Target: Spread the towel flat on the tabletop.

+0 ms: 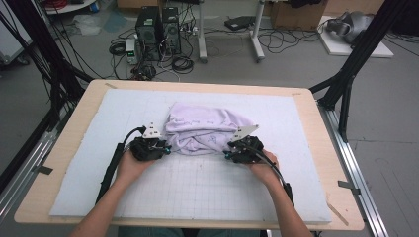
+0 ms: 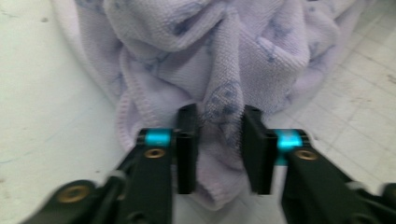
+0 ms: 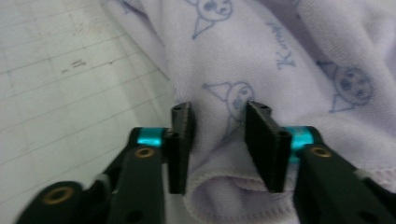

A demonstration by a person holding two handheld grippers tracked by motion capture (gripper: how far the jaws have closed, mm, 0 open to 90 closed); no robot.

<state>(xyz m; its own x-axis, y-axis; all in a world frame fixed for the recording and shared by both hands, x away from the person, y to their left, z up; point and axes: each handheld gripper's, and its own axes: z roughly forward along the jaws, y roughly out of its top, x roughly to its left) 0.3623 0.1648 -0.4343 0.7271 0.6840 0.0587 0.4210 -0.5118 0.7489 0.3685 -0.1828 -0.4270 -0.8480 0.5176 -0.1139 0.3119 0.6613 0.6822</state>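
Lilac terry cloth, a towel (image 1: 205, 129) printed with small blue cartoon faces, lay bunched in a loose heap near the middle of the white gridded mat (image 1: 197, 187) that covered the wooden table (image 1: 316, 128). The left gripper (image 1: 167, 151) sat at the heap's near-left edge and the right gripper (image 1: 226, 155) at its near-right edge, each carried in one of the person's hands, which came in from the near side. In the left gripper view, a raised fold of the towel (image 2: 224, 93) stood between the two black fingers (image 2: 187, 140), which looked pressed against it on both sides, though blur made the contact hard to confirm. In the right gripper view, the hemmed edge of the towel (image 3: 280, 70) ran under and between the fingers (image 3: 261, 140); these stood apart, with cloth visible in the gap and neither pad clearly squeezing it.
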